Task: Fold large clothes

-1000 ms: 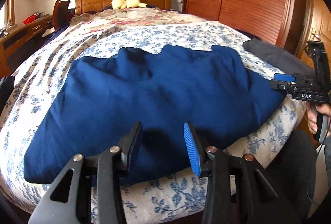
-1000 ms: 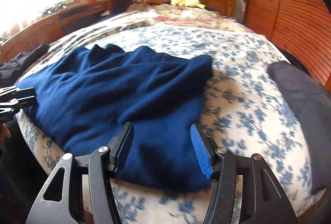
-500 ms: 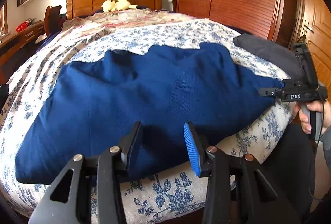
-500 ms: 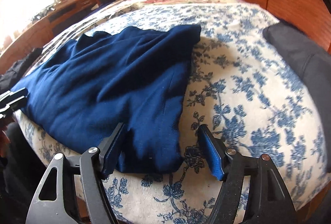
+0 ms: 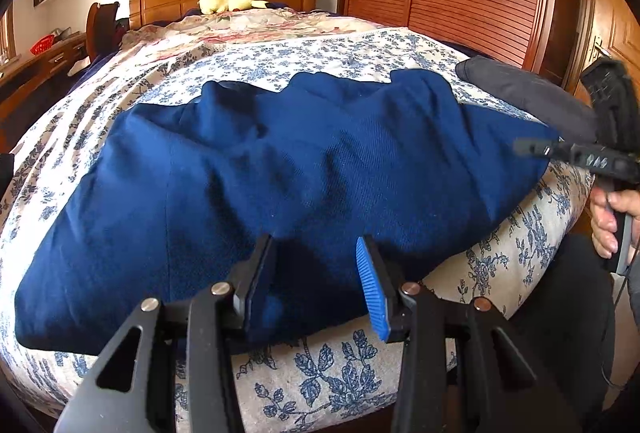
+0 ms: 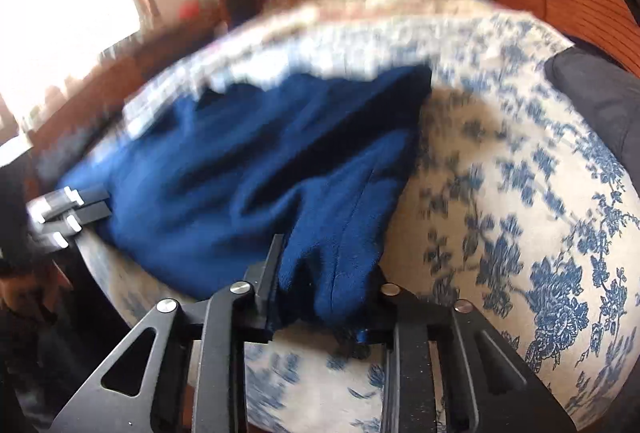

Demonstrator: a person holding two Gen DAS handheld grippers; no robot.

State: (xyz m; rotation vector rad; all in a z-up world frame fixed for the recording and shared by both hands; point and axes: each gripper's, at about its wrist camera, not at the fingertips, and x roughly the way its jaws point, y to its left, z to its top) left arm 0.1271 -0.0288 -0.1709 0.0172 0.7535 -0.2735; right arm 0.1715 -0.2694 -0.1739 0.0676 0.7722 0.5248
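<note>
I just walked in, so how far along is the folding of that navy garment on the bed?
Early. The navy garment lies spread, still wrinkled, across the floral bedspread. In hand: the right gripper has the garment's near corner between its fingers, while the left gripper hangs open over the near hem. Left: every fold.

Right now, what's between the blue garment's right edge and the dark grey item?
Right wrist view: only bare floral bedspread lies between the blue garment and the dark grey item. No other object sits in that stretch.
</note>
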